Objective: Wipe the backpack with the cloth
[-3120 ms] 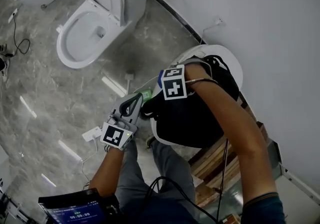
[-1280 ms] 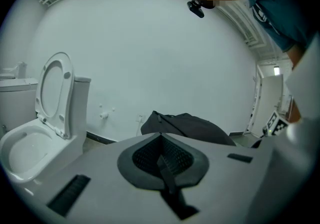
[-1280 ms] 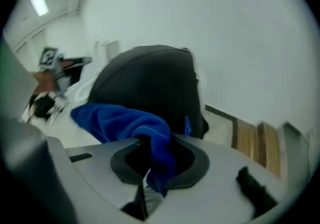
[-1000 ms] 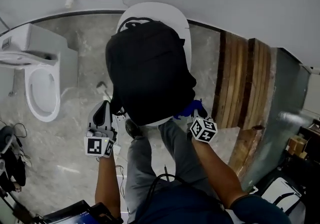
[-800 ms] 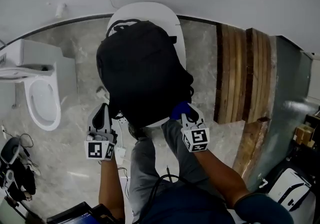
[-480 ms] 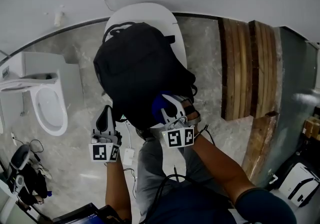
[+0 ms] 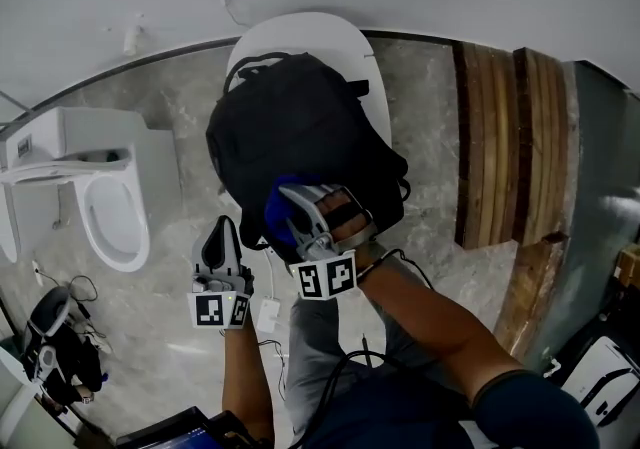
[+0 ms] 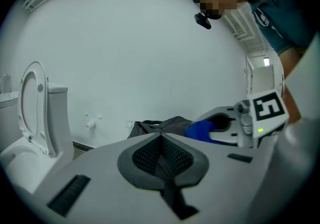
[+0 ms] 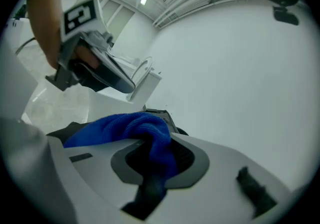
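A black backpack (image 7: 300, 132) lies on a white oval stand (image 7: 345, 37) in the head view. My right gripper (image 7: 284, 205) presses on the backpack's near lower edge, shut on a blue cloth (image 7: 277, 199). In the right gripper view the cloth (image 9: 131, 127) bulges out of the jaws. My left gripper (image 7: 222, 230) hangs just off the backpack's lower left side, shut with nothing in it. The left gripper view shows its pads (image 8: 161, 152) pressed together, with the backpack (image 8: 167, 122) and the cloth (image 8: 201, 130) beyond them.
A white toilet (image 7: 100, 202) with its lid up stands to the left. Wooden planks (image 7: 510, 127) lie on the floor at the right. A white plug block (image 7: 268, 314) and cables sit on the marble floor by the person's legs. The wall runs behind the stand.
My right gripper has carried the cloth leftward from the backpack's lower right edge onto its lower front. The left gripper has stayed beside the backpack's lower left.
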Demonstrator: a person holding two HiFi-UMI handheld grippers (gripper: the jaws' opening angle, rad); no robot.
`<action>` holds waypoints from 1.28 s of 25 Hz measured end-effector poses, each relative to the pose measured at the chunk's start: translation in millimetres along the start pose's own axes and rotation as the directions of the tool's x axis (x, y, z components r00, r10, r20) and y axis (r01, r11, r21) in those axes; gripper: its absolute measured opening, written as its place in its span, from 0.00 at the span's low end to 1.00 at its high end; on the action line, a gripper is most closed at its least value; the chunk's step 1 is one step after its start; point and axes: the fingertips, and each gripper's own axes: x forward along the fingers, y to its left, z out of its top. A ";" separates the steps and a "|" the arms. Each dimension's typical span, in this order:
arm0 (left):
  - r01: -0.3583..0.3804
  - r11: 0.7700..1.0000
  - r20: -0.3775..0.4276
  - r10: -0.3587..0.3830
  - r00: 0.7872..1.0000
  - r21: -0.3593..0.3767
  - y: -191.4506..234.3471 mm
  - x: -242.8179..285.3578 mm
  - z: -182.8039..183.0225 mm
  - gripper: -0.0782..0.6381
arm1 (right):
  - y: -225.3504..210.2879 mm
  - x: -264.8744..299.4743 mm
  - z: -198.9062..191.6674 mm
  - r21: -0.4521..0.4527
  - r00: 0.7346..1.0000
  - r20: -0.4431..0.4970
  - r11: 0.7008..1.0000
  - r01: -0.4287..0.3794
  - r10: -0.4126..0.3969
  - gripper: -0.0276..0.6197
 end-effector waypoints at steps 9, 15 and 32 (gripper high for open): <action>-0.028 1.000 0.010 0.028 1.000 -0.002 15.6 -3.1 9.1 0.11 | -99.9 -8.8 -110.4 0.251 0.955 -0.278 0.952 0.174 -0.101 0.12; -0.024 1.000 0.004 0.024 1.000 -0.013 9.5 1.3 5.6 0.11 | -90.7 -68.4 -165.5 0.357 0.934 -0.346 0.907 0.223 -0.093 0.12; -0.072 0.997 0.034 0.073 0.997 -0.020 12.4 -12.9 13.6 0.11 | -108.4 177.1 -62.6 -0.222 0.904 -0.377 0.928 -0.300 0.202 0.12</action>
